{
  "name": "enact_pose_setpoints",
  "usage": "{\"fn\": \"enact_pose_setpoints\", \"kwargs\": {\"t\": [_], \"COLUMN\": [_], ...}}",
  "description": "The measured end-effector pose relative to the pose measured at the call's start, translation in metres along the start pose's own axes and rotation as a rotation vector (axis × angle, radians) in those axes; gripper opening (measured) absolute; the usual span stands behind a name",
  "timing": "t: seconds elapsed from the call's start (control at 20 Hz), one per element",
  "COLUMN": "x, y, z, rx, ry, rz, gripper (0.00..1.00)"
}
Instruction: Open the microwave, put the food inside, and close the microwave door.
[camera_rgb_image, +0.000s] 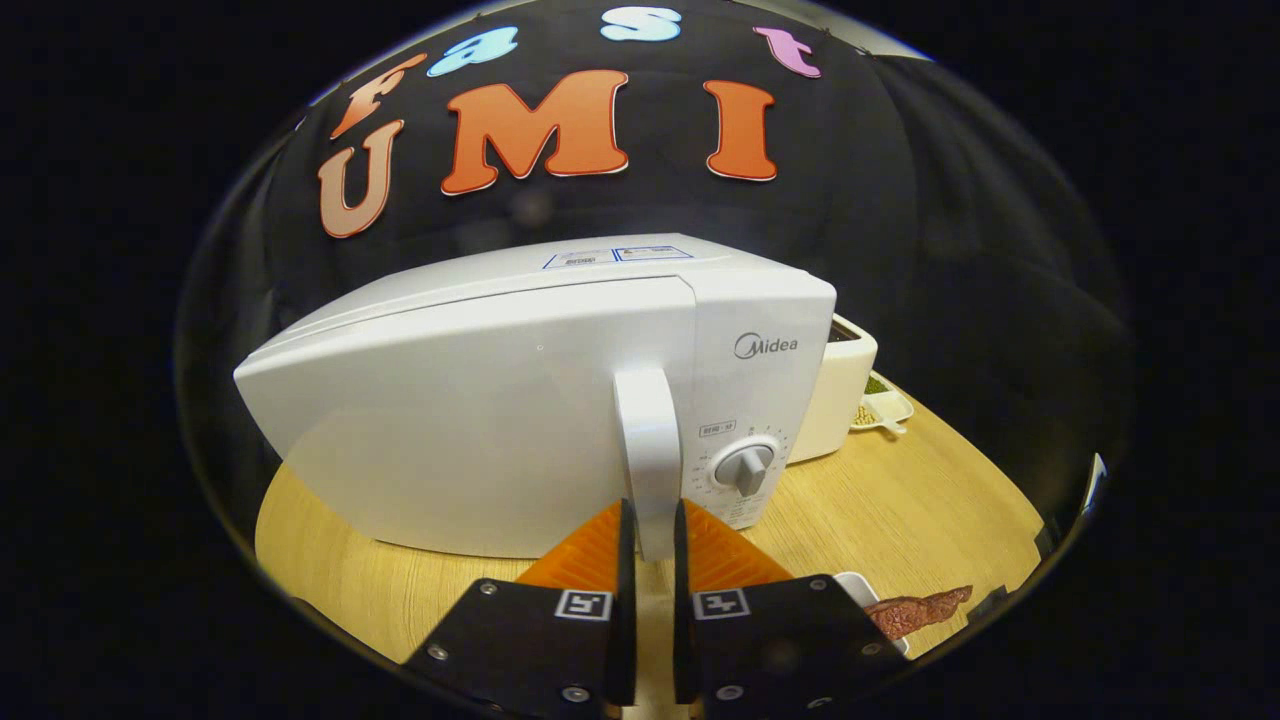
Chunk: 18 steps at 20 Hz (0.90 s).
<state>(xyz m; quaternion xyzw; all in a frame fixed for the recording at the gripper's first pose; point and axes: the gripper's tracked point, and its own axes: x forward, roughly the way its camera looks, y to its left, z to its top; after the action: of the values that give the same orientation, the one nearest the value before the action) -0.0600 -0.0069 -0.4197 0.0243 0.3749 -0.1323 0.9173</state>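
microwave (480, 420): white, standing on the wooden table (900, 510), door closed, its front face turned toward me. door handle (650, 450): white vertical bar on the microwave's door, just beside the control panel. my gripper (652, 540): the two fingers are drawn nearly together with the lower end of the handle between them; both appear to press its sides, though i cannot tell how firmly. control dial (748, 468): round knob on the microwave's panel, on the far side of the handle from the door's broad face, below the printed brand mark. sticker labels (615, 256): on the microwave's top surface, near its back edge. cream-coloured container (845, 390): behind the microwave's panel side, just beside its body; contents cannot be made out. small white tray (885, 408): on the table next to that container, farther from the microwave, holding something greenish and grainy. food (920, 610): a reddish-brown strip lying on a white dish (860, 590), on the table in front of the microwave's panel side, well apart from the door, close by my fingers.
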Motion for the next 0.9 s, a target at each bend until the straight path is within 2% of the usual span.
{"fn": "enact_pose_setpoints", "kwargs": {"t": [0.1, 0.15, 0.2, 0.3, 0.45, 0.5, 0.6, 0.7, 0.8, 0.9], "x": [0.006, 0.008, 0.005, 0.005, 0.003, 0.004, 0.010, 0.018, 0.022, 0.022], "y": [-0.019, -0.021, -0.007, -0.010, 0.002, 0.003, -0.002, 0.005, -0.001, 0.000], "z": [-0.012, -0.019, -0.014, 0.006, 0.002, 0.009, 0.027, 0.036, 0.033, 0.035], "rx": [-0.096, -0.056, 0.031, 0.089, 0.108, 0.101, 0.101, 0.128, 0.075, 0.017], "ry": [0.012, 0.049, 0.046, -0.031, -0.003, -0.022, -0.065, -0.074, -0.080, -0.107], "rz": [-0.087, -0.091, -0.040, -0.040, 0.051, 0.061, 0.051, 0.081, 0.054, 0.030], "gripper": [0.01, 0.01, 0.02, 0.02, 0.16, 0.25, 0.35, 0.37, 0.36, 0.25]}}
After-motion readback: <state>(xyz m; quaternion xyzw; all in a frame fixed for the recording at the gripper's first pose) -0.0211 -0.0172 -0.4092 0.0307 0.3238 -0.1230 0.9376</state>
